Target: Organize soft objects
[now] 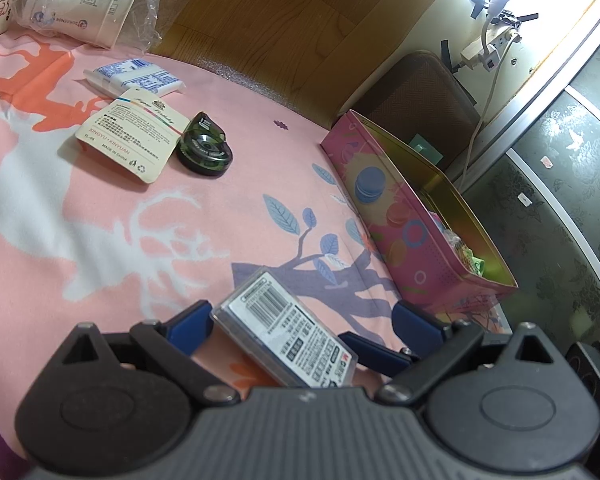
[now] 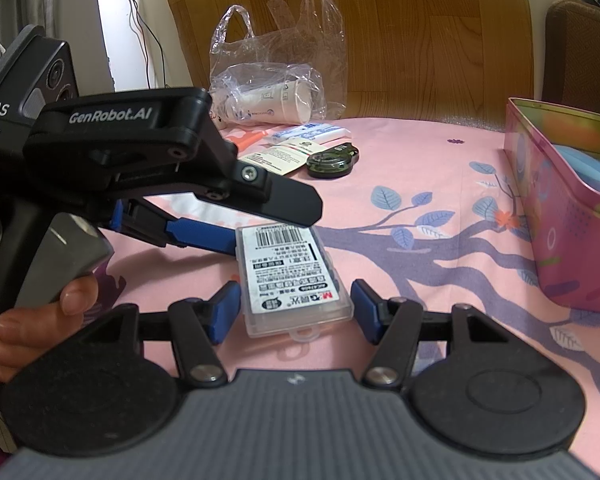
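Pink bedspread (image 2: 380, 152); clear case (image 2: 296, 276) perhaps lengthwise, hang-tab nearest.

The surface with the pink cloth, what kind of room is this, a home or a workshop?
Most likely a home, perhaps a bedroom or living room. The deer-print pink cloth, the decorated pink tin box of small items and the wood-grain panel behind all suggest household furnishings, not a workshop.

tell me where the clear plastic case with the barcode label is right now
The clear plastic case lies flat on the pink cloth, between the right gripper's open fingers.
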Tool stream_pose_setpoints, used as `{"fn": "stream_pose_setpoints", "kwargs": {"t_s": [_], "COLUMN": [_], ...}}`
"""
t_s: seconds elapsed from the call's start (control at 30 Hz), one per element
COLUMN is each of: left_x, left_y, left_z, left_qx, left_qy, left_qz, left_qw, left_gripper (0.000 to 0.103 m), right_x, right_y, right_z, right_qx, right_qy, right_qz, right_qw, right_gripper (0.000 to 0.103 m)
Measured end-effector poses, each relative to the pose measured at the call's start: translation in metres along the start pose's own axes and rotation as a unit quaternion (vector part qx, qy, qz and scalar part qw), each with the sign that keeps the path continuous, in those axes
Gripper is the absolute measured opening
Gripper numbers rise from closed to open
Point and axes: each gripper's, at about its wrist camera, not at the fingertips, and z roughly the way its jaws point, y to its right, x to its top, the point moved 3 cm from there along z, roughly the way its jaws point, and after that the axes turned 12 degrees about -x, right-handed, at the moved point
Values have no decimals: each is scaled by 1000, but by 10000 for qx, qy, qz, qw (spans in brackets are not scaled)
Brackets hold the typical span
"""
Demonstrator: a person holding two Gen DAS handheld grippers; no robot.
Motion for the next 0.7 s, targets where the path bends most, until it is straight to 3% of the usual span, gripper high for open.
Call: {"fn": "stream_pose_setpoints", "kwargs": {"t_s": [0.3,0.47,0.7], "left_x": [0,4,8], "left_y": [0,-10,-16], "left_z": [-1,-9,-9], "left_qx": [-11,-255,-482], "left_qy": [-17,-16,-64], "left_qz": [2,-338,-771], "left_qw": [10000,9991,9958], "left_gripper": [99,98,87], "right_x": [0,0,1], "right_y": [0,3,9], "right_z": [0,0,0], "right_qx": [4,77,236], "right_qy": [-1,-22,-64], "right_qz": [1,96,355], "right_qw": [10000,9999,9991], "right_gripper": [64,63,63]}}
